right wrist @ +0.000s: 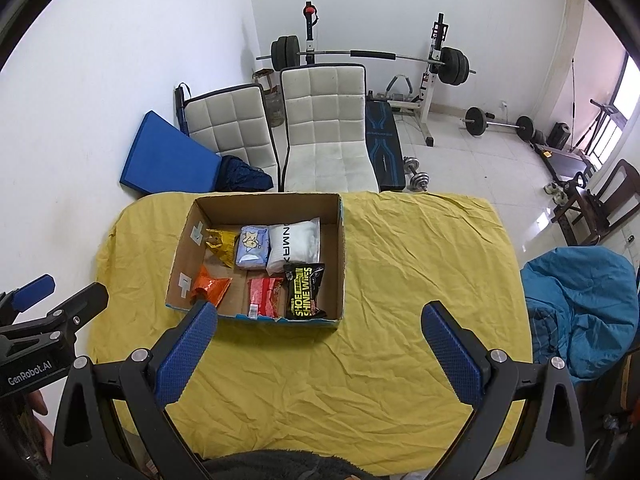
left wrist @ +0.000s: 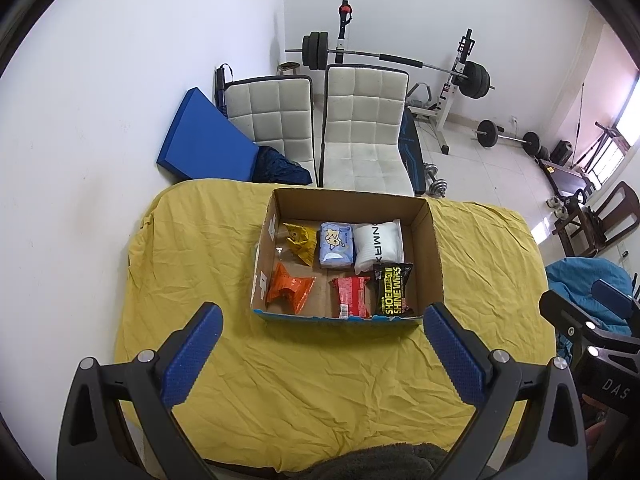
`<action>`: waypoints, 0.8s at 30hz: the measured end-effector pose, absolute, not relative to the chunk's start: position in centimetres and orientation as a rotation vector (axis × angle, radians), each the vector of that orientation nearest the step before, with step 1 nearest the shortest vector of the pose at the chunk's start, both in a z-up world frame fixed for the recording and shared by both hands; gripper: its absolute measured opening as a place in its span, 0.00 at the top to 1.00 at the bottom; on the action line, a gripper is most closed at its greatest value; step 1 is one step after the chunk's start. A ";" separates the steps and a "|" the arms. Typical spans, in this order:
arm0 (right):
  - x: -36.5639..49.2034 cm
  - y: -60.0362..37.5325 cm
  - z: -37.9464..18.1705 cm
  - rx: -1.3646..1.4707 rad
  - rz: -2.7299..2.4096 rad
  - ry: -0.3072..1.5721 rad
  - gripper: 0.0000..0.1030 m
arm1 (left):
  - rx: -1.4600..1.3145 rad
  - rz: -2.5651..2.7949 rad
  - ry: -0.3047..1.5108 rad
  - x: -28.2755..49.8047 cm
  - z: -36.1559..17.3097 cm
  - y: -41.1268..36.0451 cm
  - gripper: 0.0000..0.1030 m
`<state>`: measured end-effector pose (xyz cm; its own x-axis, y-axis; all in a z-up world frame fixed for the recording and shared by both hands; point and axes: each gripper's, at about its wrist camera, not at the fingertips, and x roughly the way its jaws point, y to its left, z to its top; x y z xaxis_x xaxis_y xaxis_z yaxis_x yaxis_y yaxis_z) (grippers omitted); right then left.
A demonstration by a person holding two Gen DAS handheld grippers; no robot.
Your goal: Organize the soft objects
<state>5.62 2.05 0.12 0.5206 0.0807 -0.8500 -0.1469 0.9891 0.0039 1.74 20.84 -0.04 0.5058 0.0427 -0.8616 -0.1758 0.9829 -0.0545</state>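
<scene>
Table draped in a wrinkled yellow cloth (left wrist: 320,368). An open cardboard box (left wrist: 434,248) rests directly on the cloth toward its far edge; the surrounding cloth carries nothing else.

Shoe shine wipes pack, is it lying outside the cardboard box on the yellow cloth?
No, the shoe shine wipes pack lies inside the cardboard box, beside the red packet.
</scene>
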 end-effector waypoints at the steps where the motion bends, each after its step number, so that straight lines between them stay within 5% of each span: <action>1: 5.6 2.0 0.2 -0.070 0.136 1.014 0.00 | -0.140 0.132 1.033 1.7 0.0 20.8 0.00; 24: 5.4 2.2 0.3 -0.068 0.140 1.013 0.00 | -0.141 0.141 1.041 1.6 -0.2 21.5 0.00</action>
